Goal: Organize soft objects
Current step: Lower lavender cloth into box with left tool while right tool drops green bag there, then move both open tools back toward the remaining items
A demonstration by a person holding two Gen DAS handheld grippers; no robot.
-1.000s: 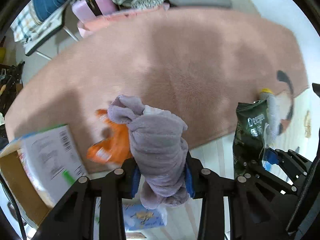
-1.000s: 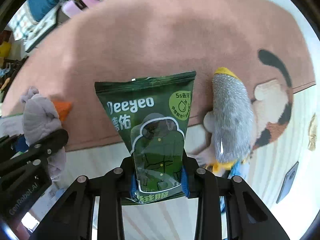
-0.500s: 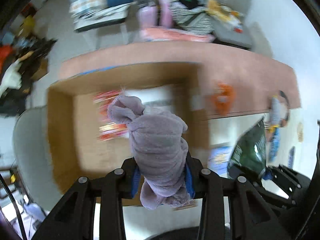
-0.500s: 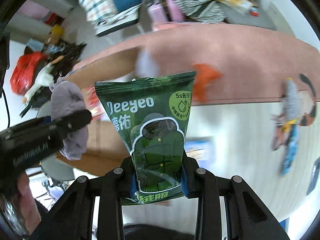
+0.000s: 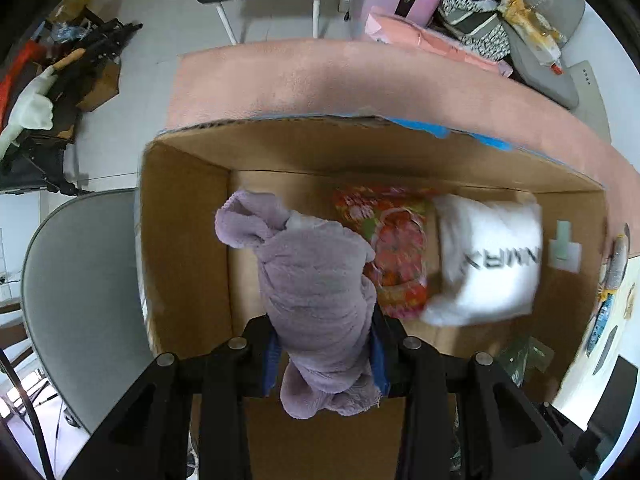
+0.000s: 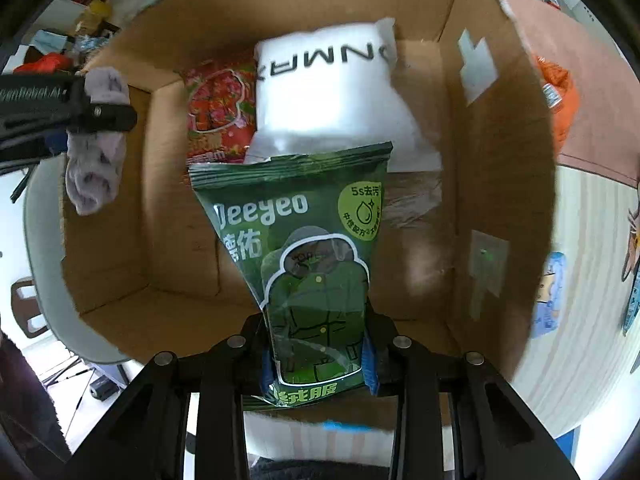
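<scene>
1. Our left tool is clamped on a lilac plush toy, which hangs over the left part of the open cardboard box.
2. Our right tool is gripping a green wipes pack by its lower end, poised above the middle of the same box. In this view the left tool shows at the far left with the plush toy dangling from it.
3. Already in the box: a white soft package with dark lettering lies on the right of the floor, and a red-patterned packet lies just beside it, touching or partly tucked under it. We judge those two as sorted.
4. The two items we carry are over the box but not yet released, so this step is only half done.
5. Outside the box, an orange item lies on the pink rug, a light-blue pack on the pale floor, and a grey-and-yellow plush shows at the edge of the left view. We cannot tell whether every one of them belongs in the box.
6. We reckon the job is roughly midway: two in, two about to go, a few left.
</scene>
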